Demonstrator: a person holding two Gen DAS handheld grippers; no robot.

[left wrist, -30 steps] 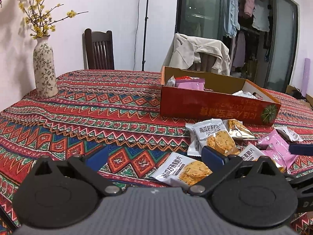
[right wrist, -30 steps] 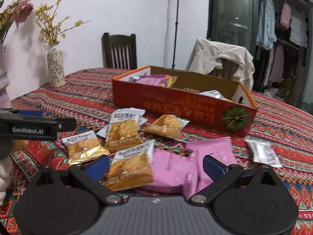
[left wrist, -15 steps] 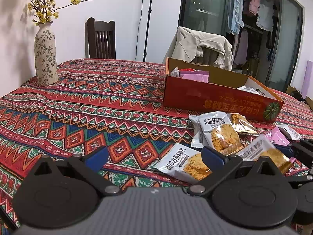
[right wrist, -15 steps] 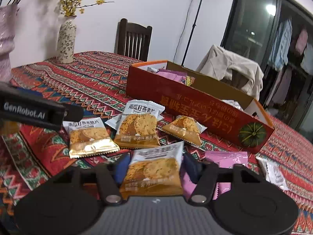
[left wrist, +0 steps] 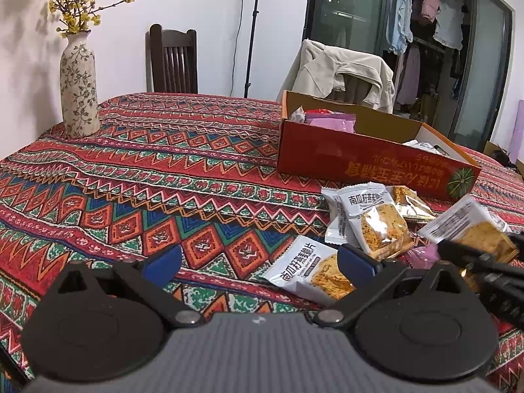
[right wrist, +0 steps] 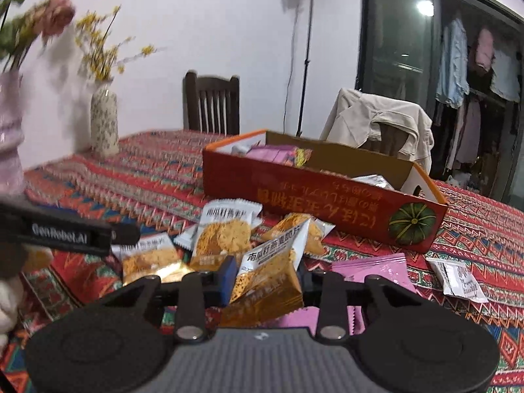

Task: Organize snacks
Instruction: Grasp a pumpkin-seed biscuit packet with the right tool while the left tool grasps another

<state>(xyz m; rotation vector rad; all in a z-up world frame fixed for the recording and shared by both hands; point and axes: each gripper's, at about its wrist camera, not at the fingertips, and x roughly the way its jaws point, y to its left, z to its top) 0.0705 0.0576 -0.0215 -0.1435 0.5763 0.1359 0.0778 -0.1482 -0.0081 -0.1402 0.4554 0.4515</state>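
Observation:
My right gripper point(right wrist: 263, 278) is shut on a white-and-gold cracker packet point(right wrist: 268, 275) and holds it above the table. The same packet point(left wrist: 471, 232) shows at the right of the left wrist view, lifted. My left gripper point(left wrist: 258, 262) is open and empty, low over the tablecloth, with a cracker packet point(left wrist: 311, 268) just inside its right finger. More cracker packets point(right wrist: 226, 229) and pink packets point(right wrist: 373, 268) lie in front of the orange cardboard box point(right wrist: 327, 196), which holds several snacks.
A patterned tablecloth point(left wrist: 147, 177) covers the table. A floral vase point(left wrist: 78, 85) stands at the far left edge. A pink vase point(right wrist: 9, 137) is close on the left in the right wrist view. Chairs stand behind the table. A white sachet point(right wrist: 458, 278) lies at right.
My right gripper closed on a cracker packet and lifted it off the pile. My left gripper stayed open and shifted slightly.

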